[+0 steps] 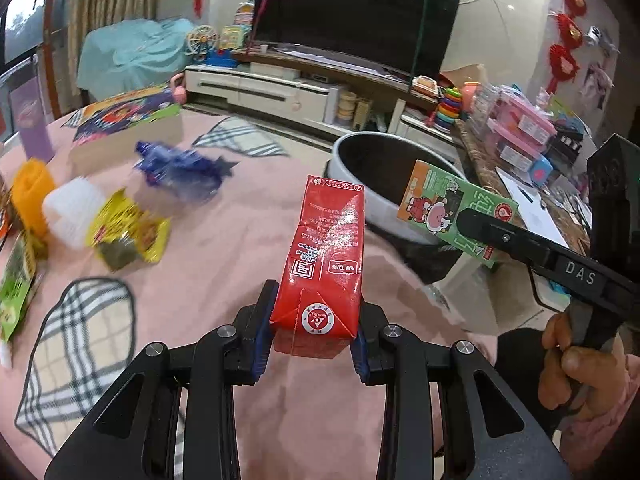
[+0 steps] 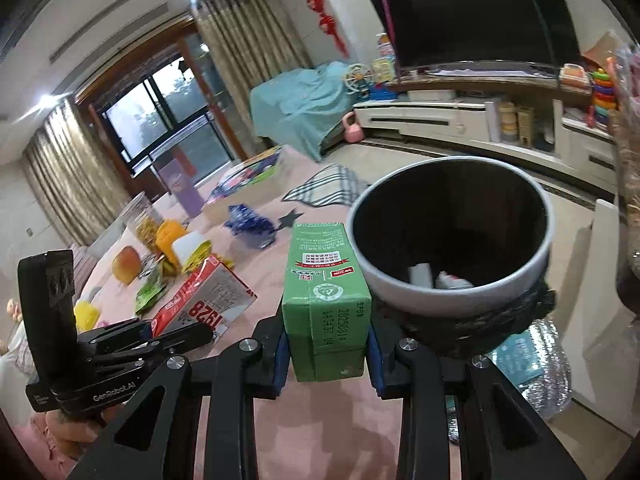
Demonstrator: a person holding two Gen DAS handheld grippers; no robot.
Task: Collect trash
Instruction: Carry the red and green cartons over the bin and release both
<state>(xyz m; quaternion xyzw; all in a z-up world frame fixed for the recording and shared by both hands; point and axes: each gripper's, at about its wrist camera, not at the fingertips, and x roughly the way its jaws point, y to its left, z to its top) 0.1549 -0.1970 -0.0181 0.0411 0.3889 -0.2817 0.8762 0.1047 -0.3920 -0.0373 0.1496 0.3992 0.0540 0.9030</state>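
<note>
1. The room: a living room with a large dark television on a low white cabinet, curtains and a glass door at the left.
2. The surface: a table under a pink cloth, strewn with wrappers: a blue crumpled wrapper, a yellow snack packet and a green packet at the left edge.
3. The white bin, dark inside with scraps at its bottom, stands just beside the table's far right edge.
4. The right gripper clamps a green drink carton, long axis pointing forward; the bin mouth lies just ahead and to its right, so this hand looks nearer.
5. The left gripper clamps a red drink carton, tilted upward and forward; the bin lies ahead to the right, farther off.
</note>
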